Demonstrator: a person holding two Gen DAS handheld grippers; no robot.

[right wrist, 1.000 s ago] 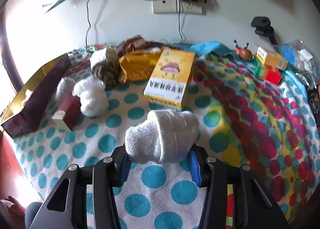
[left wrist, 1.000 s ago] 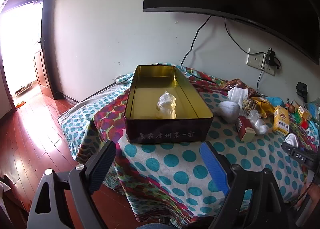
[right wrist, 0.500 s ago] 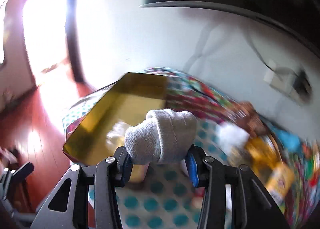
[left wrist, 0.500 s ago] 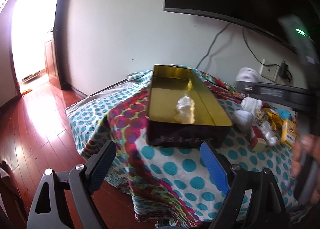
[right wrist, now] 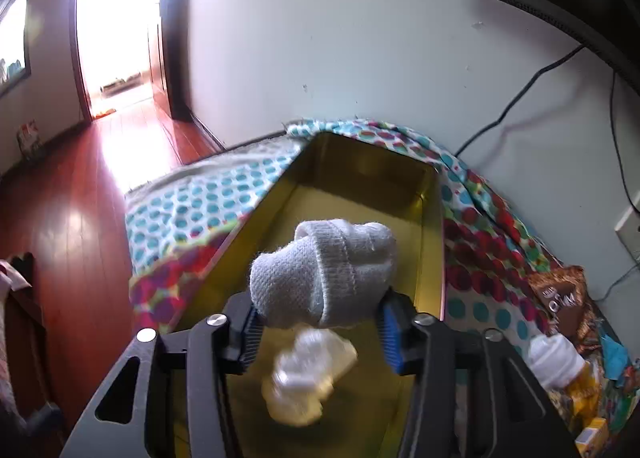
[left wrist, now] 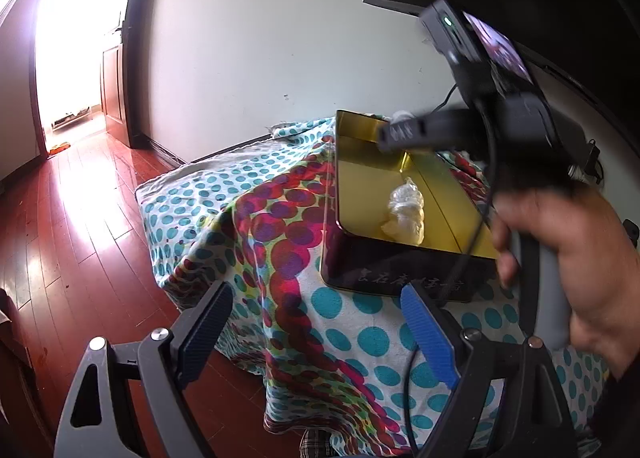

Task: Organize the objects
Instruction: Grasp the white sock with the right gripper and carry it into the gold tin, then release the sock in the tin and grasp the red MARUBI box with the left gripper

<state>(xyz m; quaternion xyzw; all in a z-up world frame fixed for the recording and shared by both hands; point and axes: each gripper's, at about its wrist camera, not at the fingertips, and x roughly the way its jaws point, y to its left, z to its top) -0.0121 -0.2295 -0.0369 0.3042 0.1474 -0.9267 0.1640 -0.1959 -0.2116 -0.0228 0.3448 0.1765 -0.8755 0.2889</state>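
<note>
The rolled white sock (right wrist: pixel 326 272) is pinched between the right tongs (right wrist: pixel 320 328), held above the gold tin (right wrist: pixel 430 218), over a crinkled plastic bundle (right wrist: pixel 308 376).

From the left wrist, the left tongs (left wrist: pixel 316 332) gape wide with nothing between them, near the tin (left wrist: pixel 332 218) on the spotted tabletop (left wrist: pixel 348 338); the bundle (left wrist: pixel 406 210) lies inside.

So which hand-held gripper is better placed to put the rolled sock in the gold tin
Right. The right hand-held gripper is shut on the rolled sock above the gold tin. The left hand-held gripper is open, short of the tin.
</note>
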